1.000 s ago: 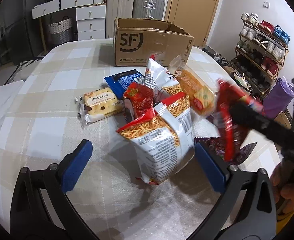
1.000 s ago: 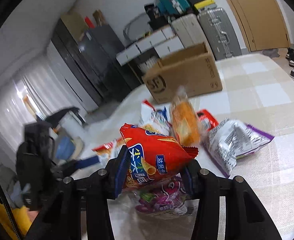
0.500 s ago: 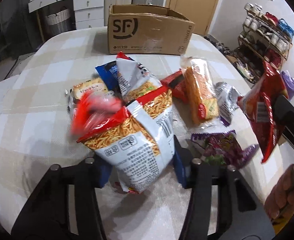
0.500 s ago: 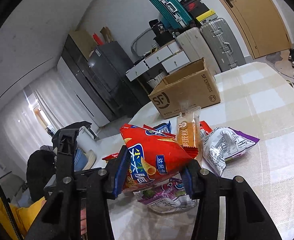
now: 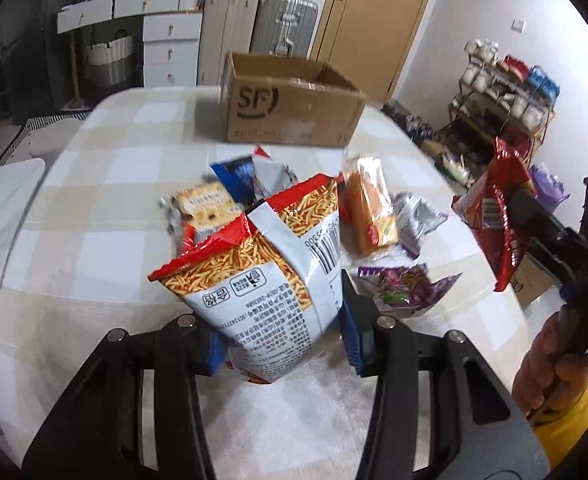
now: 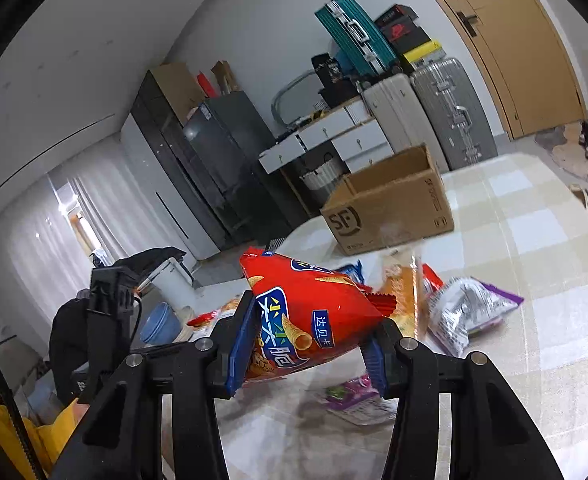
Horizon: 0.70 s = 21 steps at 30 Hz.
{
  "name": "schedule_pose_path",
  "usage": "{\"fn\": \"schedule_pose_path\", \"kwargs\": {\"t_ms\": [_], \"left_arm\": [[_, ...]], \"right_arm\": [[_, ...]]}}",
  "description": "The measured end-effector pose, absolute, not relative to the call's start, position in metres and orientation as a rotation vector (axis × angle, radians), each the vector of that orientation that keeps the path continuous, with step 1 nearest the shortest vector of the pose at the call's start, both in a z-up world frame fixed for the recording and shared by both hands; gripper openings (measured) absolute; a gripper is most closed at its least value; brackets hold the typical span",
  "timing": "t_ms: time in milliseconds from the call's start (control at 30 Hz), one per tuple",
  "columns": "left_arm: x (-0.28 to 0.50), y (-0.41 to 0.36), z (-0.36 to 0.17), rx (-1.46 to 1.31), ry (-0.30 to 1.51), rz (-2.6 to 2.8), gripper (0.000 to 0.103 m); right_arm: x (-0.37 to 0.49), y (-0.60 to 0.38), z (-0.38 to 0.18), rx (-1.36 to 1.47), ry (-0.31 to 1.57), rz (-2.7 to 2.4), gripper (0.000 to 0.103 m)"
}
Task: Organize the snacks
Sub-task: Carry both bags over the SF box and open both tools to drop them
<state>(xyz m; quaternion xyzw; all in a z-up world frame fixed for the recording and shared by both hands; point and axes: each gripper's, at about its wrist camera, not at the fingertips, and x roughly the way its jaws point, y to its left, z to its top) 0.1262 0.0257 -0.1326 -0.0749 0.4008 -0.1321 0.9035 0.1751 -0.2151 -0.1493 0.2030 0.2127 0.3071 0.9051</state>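
Lying between the two held bags, six loose snack packets [image 5: 367, 208] are counted near the middle of the checked table [image 5: 94, 248], several blurred and overlapping, so the count is uncertain. One white-and-red noodle-snack bag [image 5: 266, 276] is raised off the surface between the blue pads [image 5: 351, 336] of the left gripper [image 5: 282, 340]; the jaws are closing, and the pads are seen pressed on its lower end. One red cone-snack bag [image 6: 305, 320] is clamped in the right gripper [image 6: 301, 356], raised above the right edge. One open cardboard box [image 5: 290, 112] is set at the far edge. One hand [image 5: 549, 364], cut off by the frame, is seen around the right handle.
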Motion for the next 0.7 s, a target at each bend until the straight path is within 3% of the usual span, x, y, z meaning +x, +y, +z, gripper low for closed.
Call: {"fn": "schedule_pose_path", "kwargs": {"t_ms": [400,700], "left_arm": [[0.102,0.078,-0.049,-0.203,0.677,-0.281,0.042],[0.128,0.077,0.019,-0.156,0.622,-0.343,0.043]], "right_arm": [[0.16,-0.19,-0.095,0.349,0.399,0.673,0.048],[0.192,-0.195,-0.041,0.36,0.419,0.674,0.048]]}}
